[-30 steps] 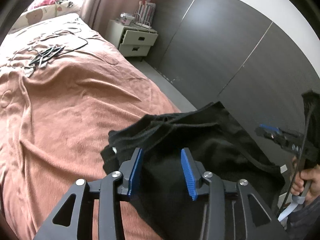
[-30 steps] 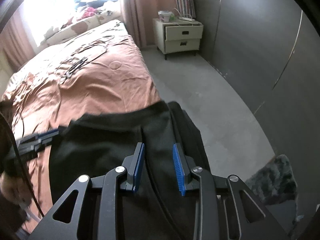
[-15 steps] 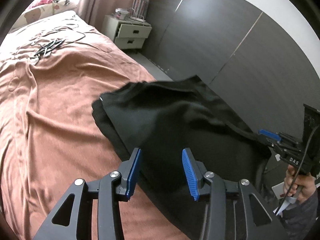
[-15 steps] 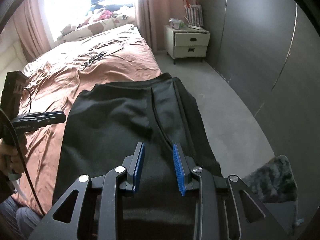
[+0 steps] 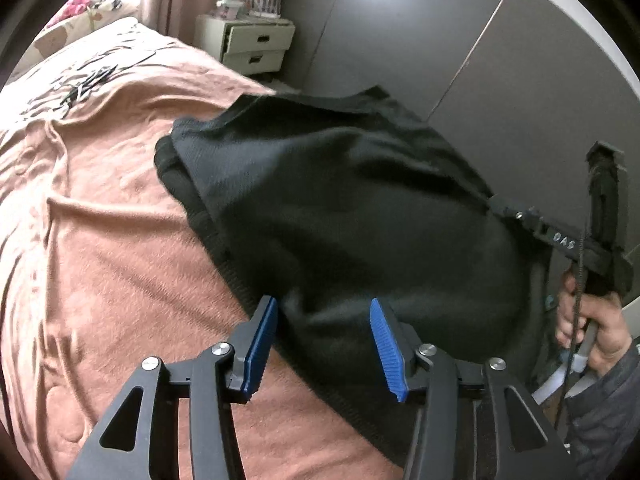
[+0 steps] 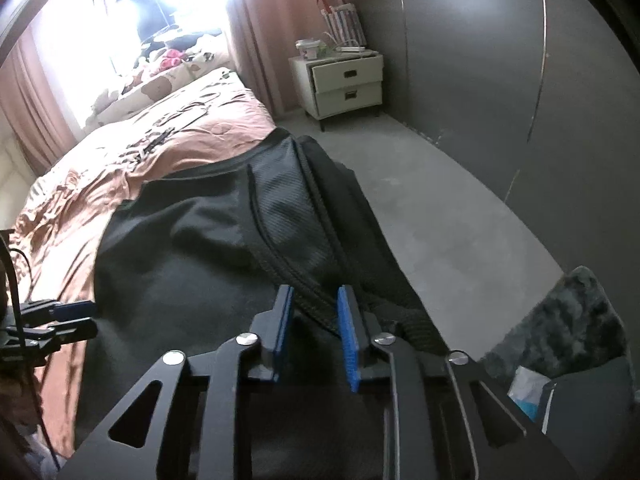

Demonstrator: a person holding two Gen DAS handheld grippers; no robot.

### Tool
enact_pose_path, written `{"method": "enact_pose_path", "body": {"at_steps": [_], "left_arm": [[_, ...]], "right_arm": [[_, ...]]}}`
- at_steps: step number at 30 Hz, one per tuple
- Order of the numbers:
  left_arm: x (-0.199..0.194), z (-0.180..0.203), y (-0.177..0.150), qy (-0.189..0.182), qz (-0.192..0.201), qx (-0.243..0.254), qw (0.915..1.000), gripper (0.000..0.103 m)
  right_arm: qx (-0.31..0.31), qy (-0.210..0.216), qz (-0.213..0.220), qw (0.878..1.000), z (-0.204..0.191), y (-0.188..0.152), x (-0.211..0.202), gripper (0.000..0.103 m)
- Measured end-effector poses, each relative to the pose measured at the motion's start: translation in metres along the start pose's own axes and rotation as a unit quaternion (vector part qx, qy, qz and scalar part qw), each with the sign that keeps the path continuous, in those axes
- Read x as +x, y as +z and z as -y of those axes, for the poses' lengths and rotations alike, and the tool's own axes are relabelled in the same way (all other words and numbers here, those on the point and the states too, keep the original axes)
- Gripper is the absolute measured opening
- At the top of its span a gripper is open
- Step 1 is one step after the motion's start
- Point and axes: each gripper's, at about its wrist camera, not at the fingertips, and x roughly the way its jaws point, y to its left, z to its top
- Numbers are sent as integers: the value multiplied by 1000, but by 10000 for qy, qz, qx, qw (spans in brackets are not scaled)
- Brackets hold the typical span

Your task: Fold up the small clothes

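A black garment (image 5: 340,200) lies folded over on the pink bedspread (image 5: 100,260), reaching to the bed's right edge. My left gripper (image 5: 323,304) sits at its near edge. Its jaws are opening, with a bunched fold of the cloth loose between the blue pads. In the right wrist view my right gripper (image 6: 315,289) is closing on the thick seam of the garment (image 6: 192,264), which fills the narrow gap between its pads. The left wrist view shows the right gripper (image 5: 496,202) at the cloth's right edge, held by a hand (image 5: 592,320). The left gripper (image 6: 93,317) shows at the far left.
A white nightstand (image 6: 344,80) stands beyond the bed against grey wardrobe doors (image 5: 440,60). Grey floor (image 6: 440,208) runs along the bed's right side, with a dark fuzzy rug (image 6: 572,320) nearby. Cables (image 5: 84,84) lie on the far bedspread, and pillows sit at the head.
Both grippers have drawn back toward the near side, and the garment's top layer now lies spread over more of the bed. The left pads stand wider apart and the right pads closer together.
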Motion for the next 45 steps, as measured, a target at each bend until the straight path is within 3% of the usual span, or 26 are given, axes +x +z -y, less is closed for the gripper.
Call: {"method": "enact_pose_path", "body": {"at_steps": [9,17,23,25,27,33,35,45], "left_arm": [[-13,-10,-9,21,-61,-120,9999,51],[-38,1,-24,-35,-54,-142,9999,52],[-76,7,-32,61,151,-24,9999,65],[-92,7,-34,126,237,-29,9996,74],[-109,7,-37,176,375,-31,9991,78],[-158,5,-51,190,748,-67,9970,96],[-173,7,-56,154,870,-27,9961,103],[-232,8,-93,-28,1026,133,9946,103]], "right_arm": [[69,-60,-15,10000,-16,3,-33,19],[238,-19,-9,9997,-7,-27,-67,19],[203,44,66,9998,-16,-41,-103,21],[175,43,157,9997,-25,-47,-120,41],[123,16,359,9993,-36,-52,-139,70],[4,-190,340,9992,-63,-70,-171,98],[-162,-284,288,9991,-77,-77,-178,103],[-140,-526,443,9975,-116,-102,-224,103]]}}
